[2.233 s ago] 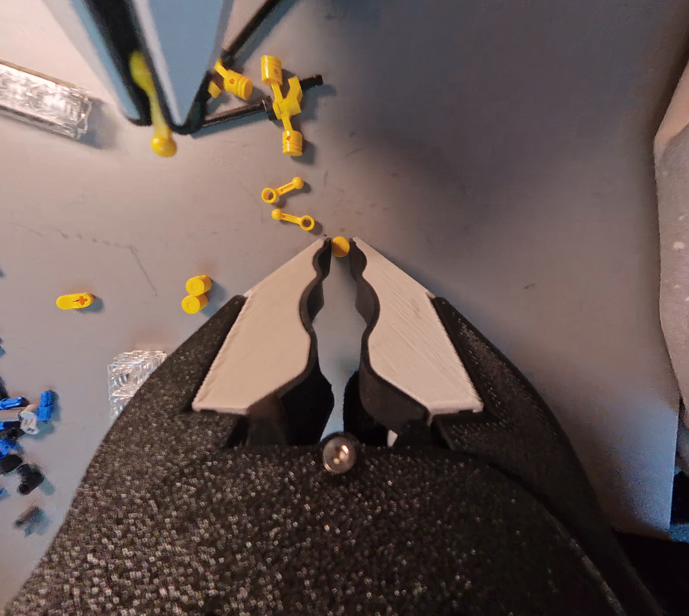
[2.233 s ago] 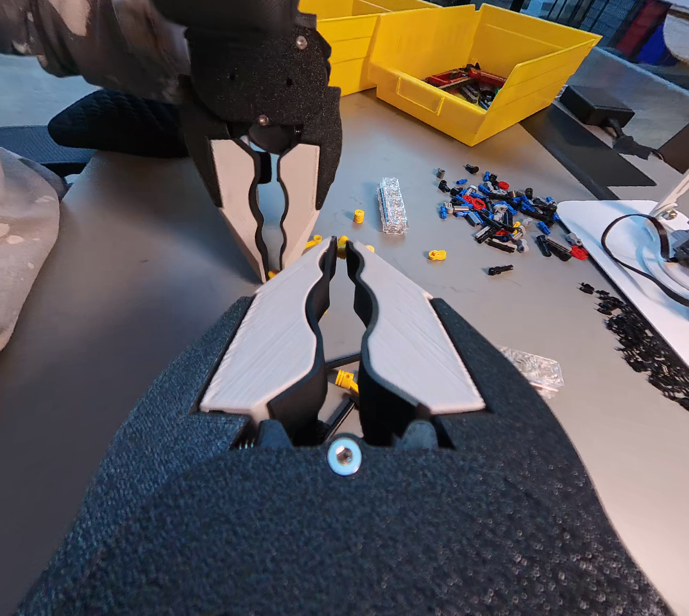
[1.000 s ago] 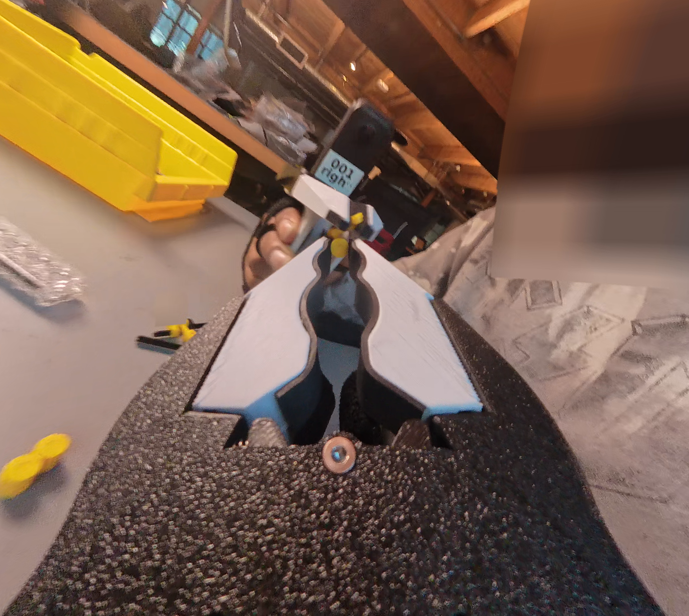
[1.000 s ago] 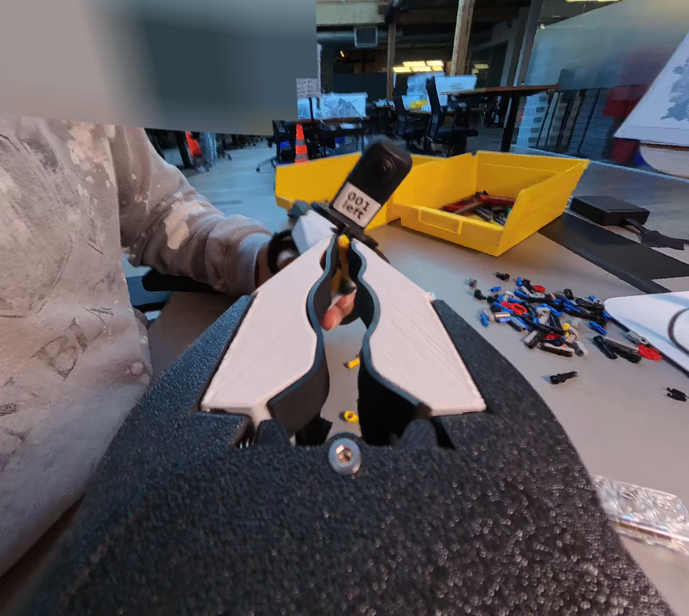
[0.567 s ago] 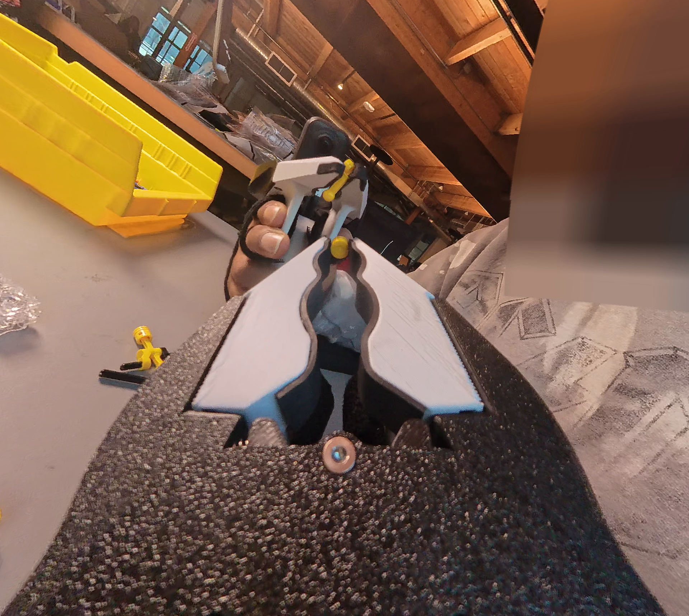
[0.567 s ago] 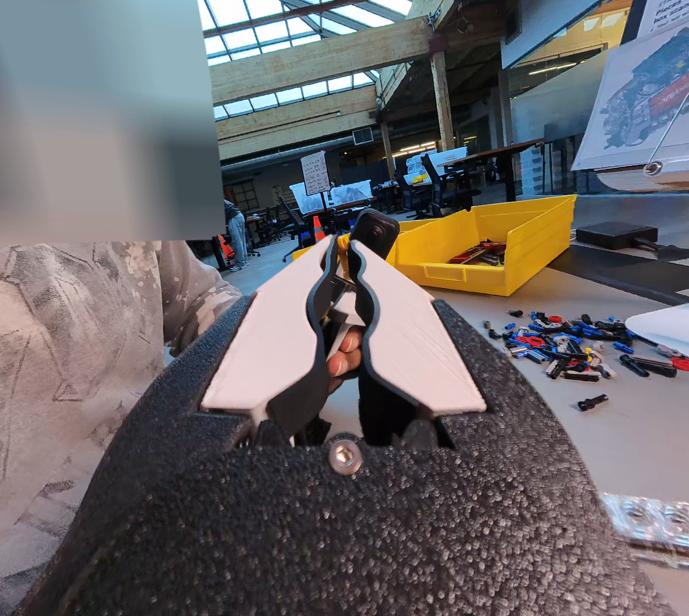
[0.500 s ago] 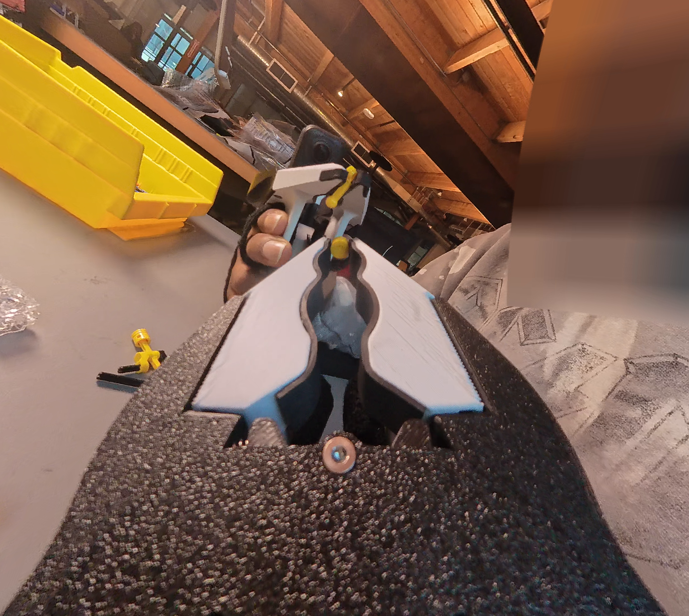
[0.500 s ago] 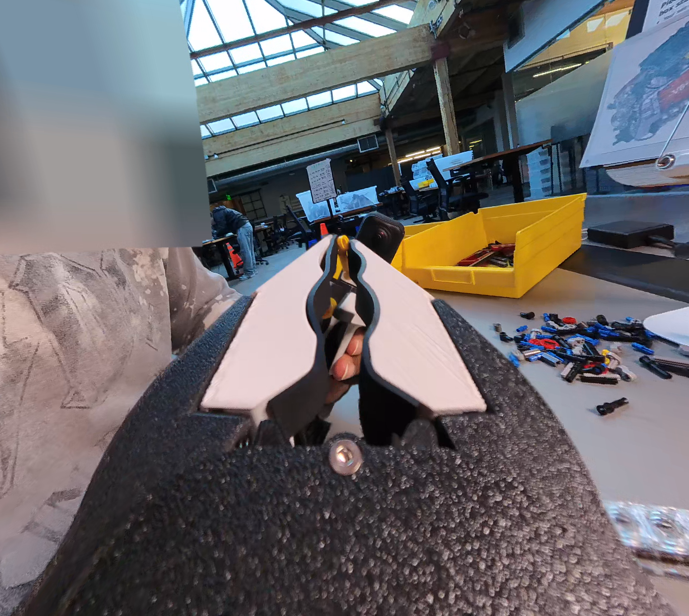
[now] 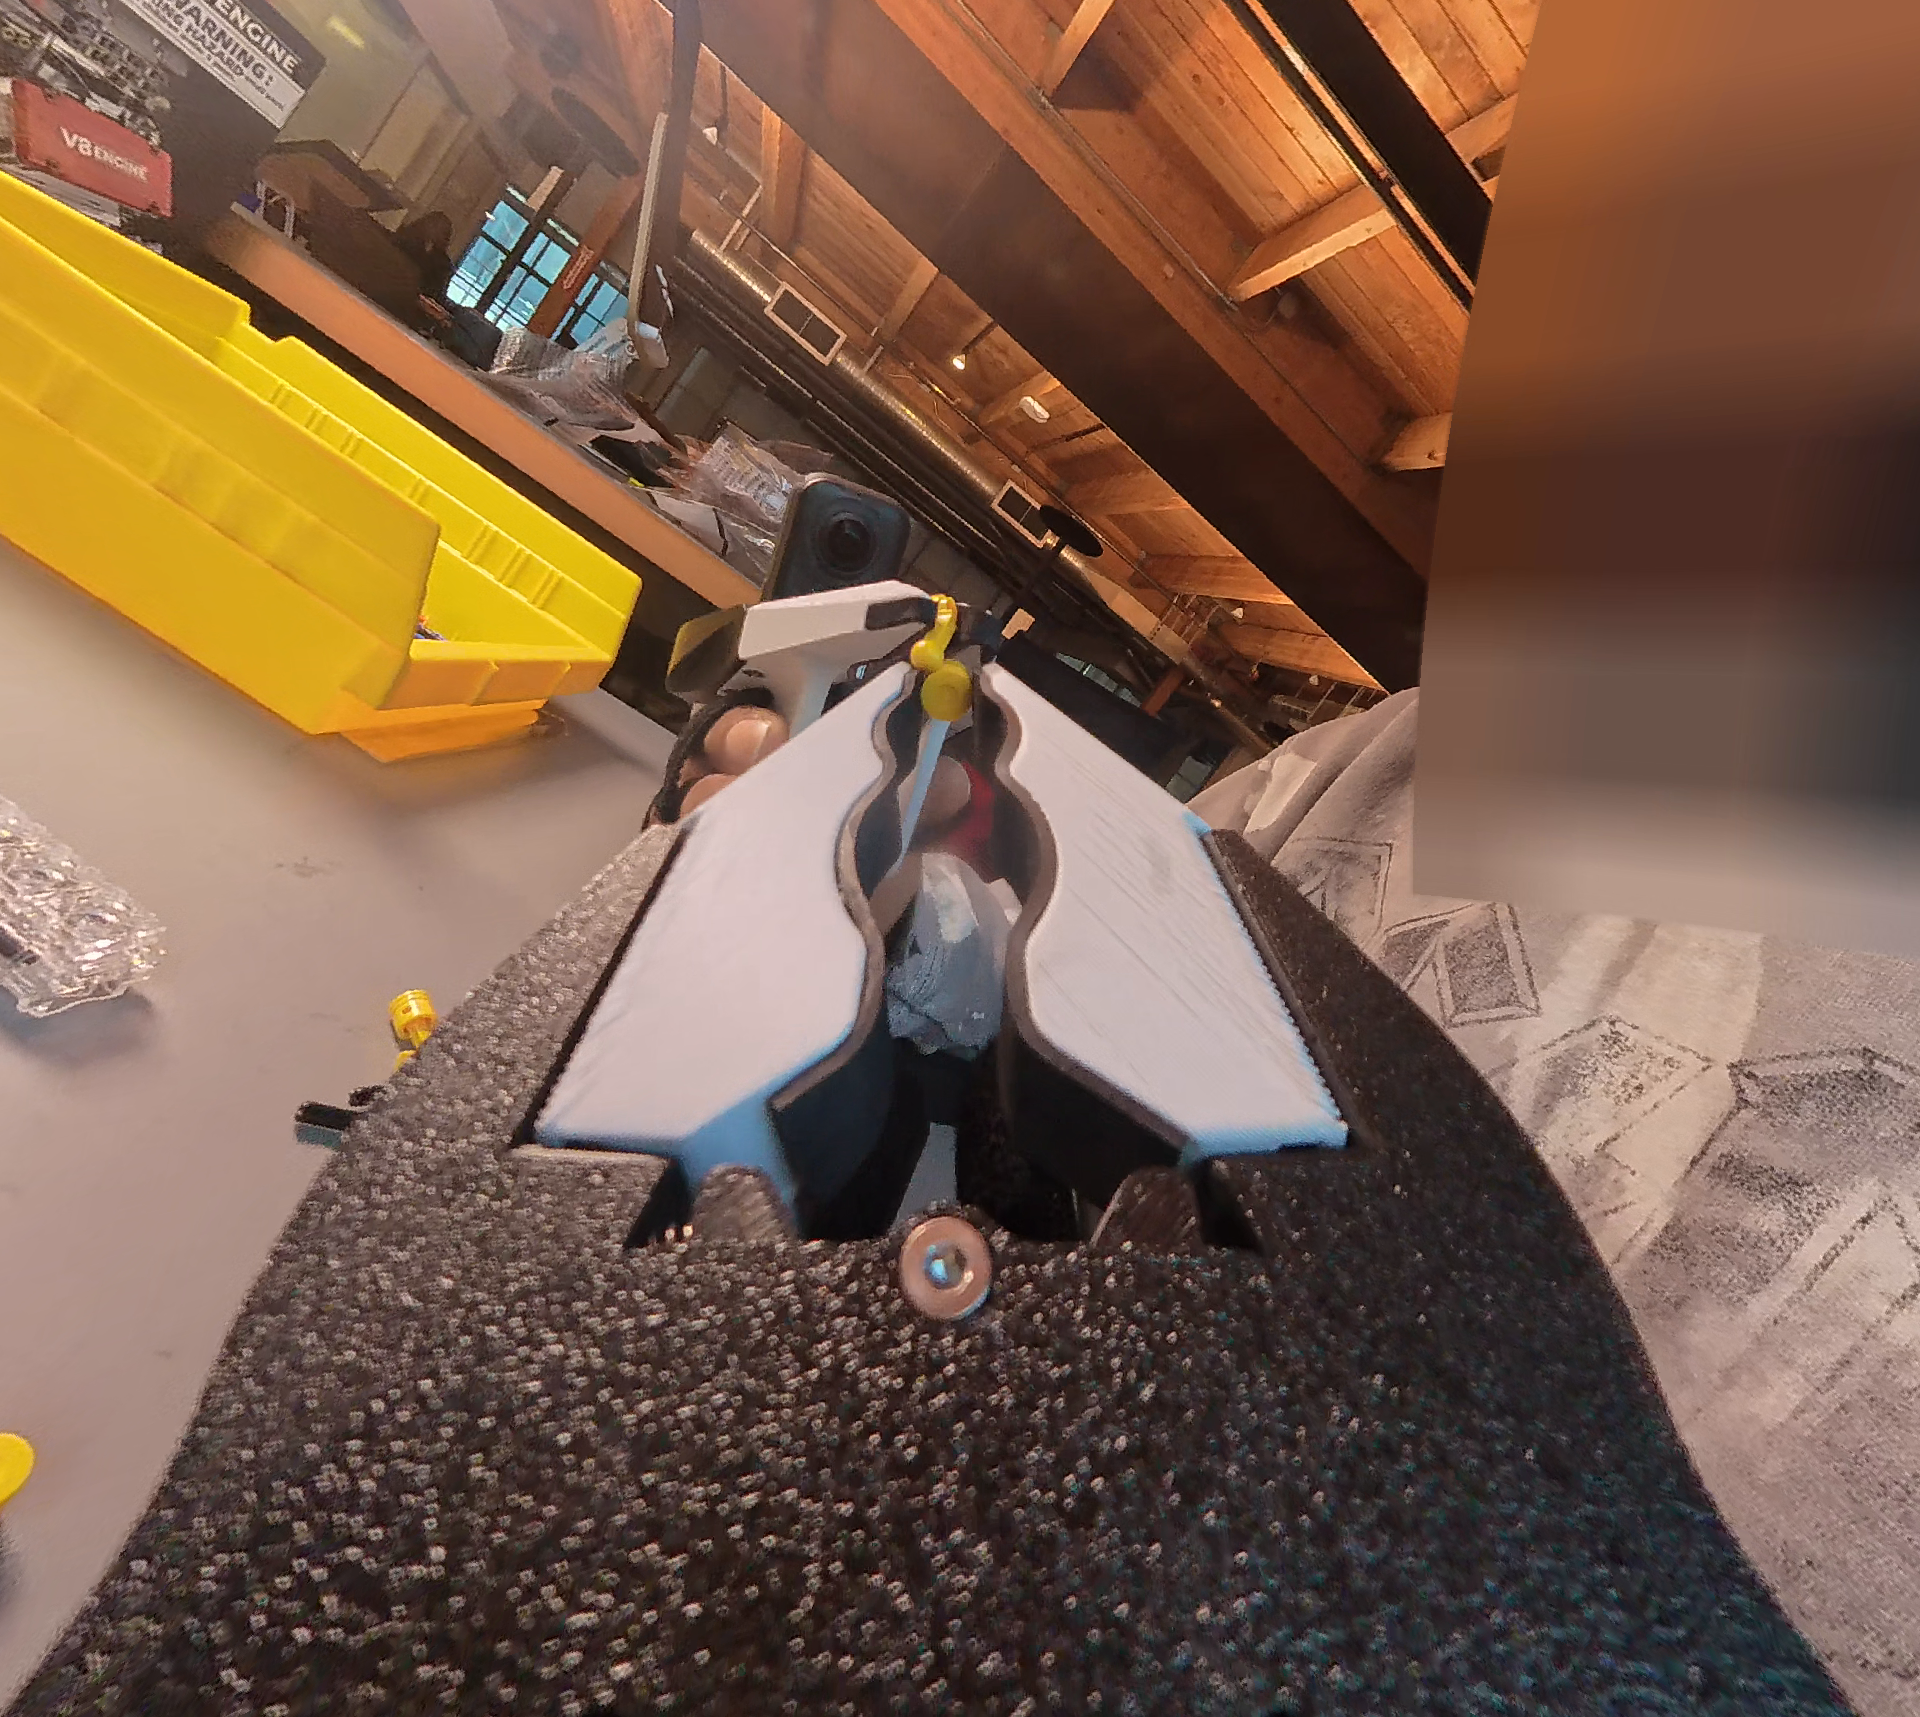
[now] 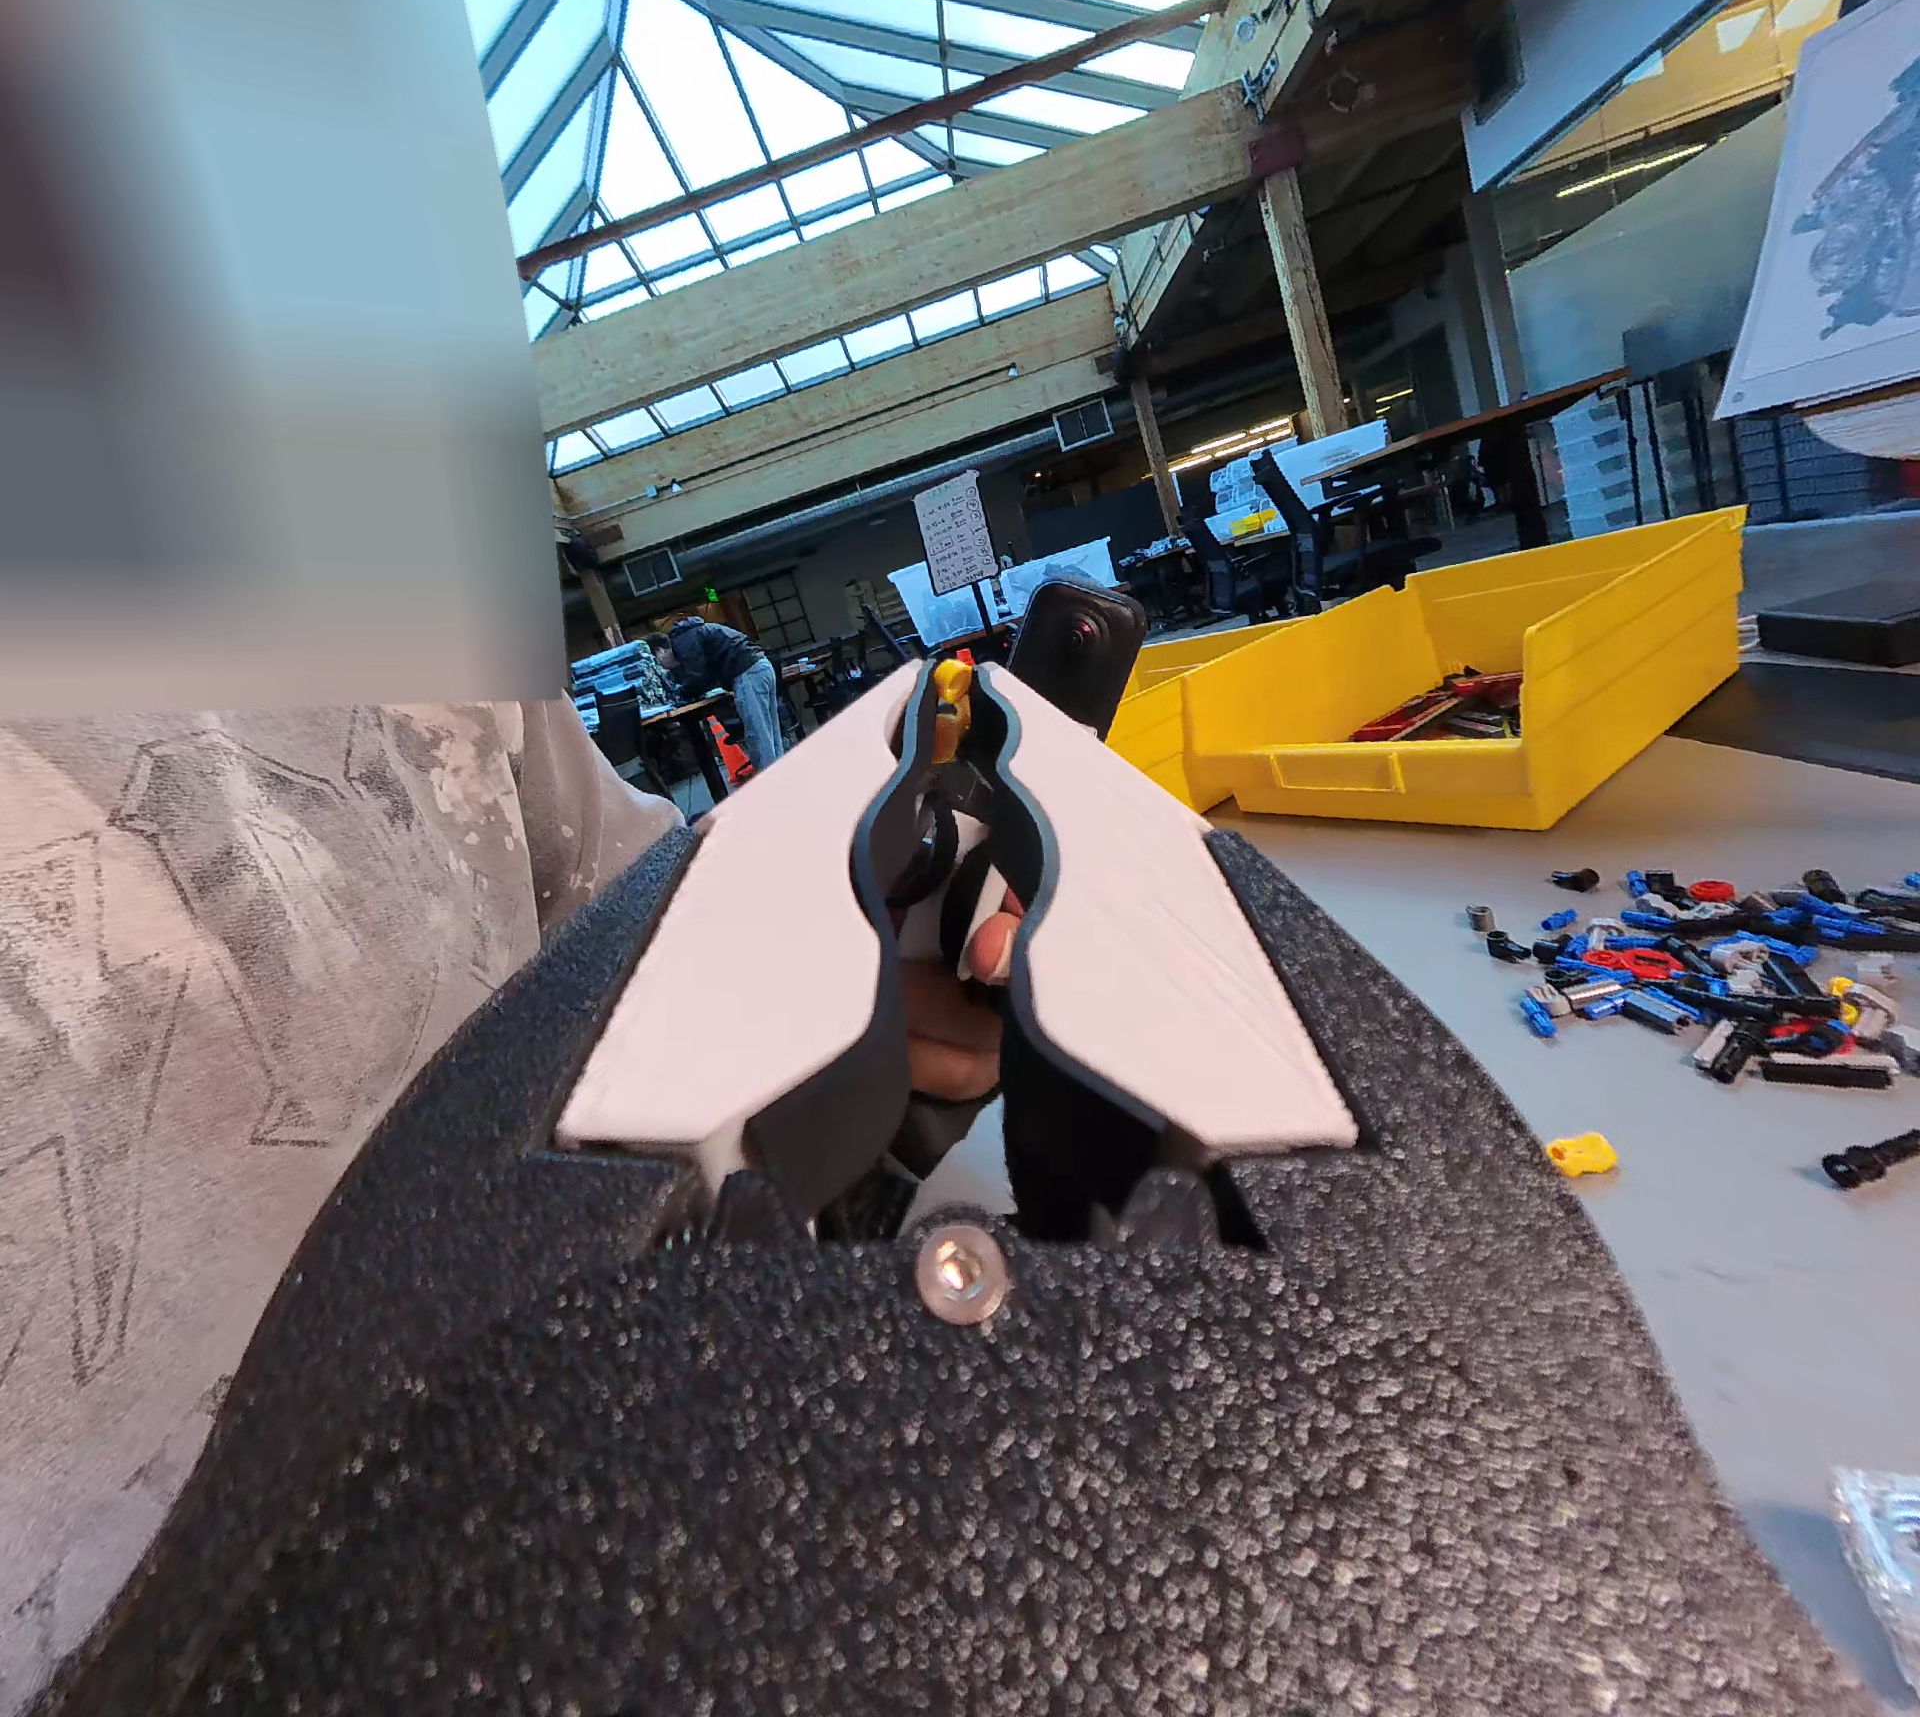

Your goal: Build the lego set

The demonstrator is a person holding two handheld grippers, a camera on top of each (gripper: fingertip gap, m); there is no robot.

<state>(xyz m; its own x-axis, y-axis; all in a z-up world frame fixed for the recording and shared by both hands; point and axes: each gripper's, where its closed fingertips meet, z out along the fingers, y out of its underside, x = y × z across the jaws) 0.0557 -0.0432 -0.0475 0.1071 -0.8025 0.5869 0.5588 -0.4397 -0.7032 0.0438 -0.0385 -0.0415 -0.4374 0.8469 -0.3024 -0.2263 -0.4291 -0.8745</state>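
Left gripper [image 9: 948, 691] pinches yellow cylinder [image 9: 943, 695]; right gripper [image 10: 952, 680] clamps yellow rod [image 10: 950, 711].

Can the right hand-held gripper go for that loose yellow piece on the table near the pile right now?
Probably not yet: the right hand-held gripper is raised off the table, already shut on a yellow rod piece. The path to the loose yellow piece looks clear.

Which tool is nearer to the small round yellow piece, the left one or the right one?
Left. The left tool is shut on the round yellow piece at its tips. The right tool is just beyond it, pinching a thin yellow rod; whether they touch is unclear.
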